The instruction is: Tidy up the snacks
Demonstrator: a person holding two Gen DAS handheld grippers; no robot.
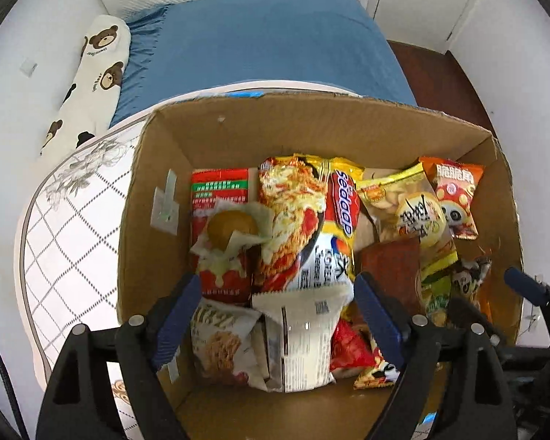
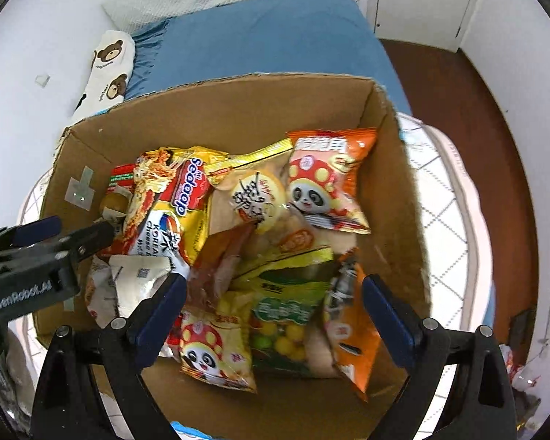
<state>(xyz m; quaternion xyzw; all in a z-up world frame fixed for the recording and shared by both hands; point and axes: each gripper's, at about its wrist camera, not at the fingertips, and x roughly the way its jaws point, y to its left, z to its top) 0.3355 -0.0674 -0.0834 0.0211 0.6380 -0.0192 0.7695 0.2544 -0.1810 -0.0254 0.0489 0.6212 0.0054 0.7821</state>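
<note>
Over the open box (image 1: 157, 168), both grippers are pointing steeply down into it. The left gripper (image 1: 278, 304) is hanging with its ribbed blue pads spread wide and gripping nothing; a crinkled white packet (image 1: 304, 333) is lying flat right beneath the gap. The right gripper (image 2: 273, 304) is hanging likewise, jaws wide apart and empty, above a glossy green candy bag (image 2: 282, 315) and a yellow panda bag (image 2: 212, 348). Black rigid frames with silver rivets are carrying the pads.

The snacks are lying in a loose heap on the box's floor, all shiny crumpled foil and plastic. A long Sedaap noodle pack (image 1: 304, 216) is slanting up the middle, a round brown bun in clear wrap (image 1: 231, 227) is resting on a red pack to its left, and a flat brown slab (image 1: 392, 260) is sitting to its right. Farther in, an orange panda bag (image 2: 326, 179) is leaning toward the far right corner.

The box is plain corrugated cardboard with ragged rims, sitting on a quilted mattress (image 1: 66, 227). Beyond it, a smooth blue sheet (image 1: 267, 36) is stretching away, with a bear-print bolster (image 1: 95, 73) along the wall.
</note>
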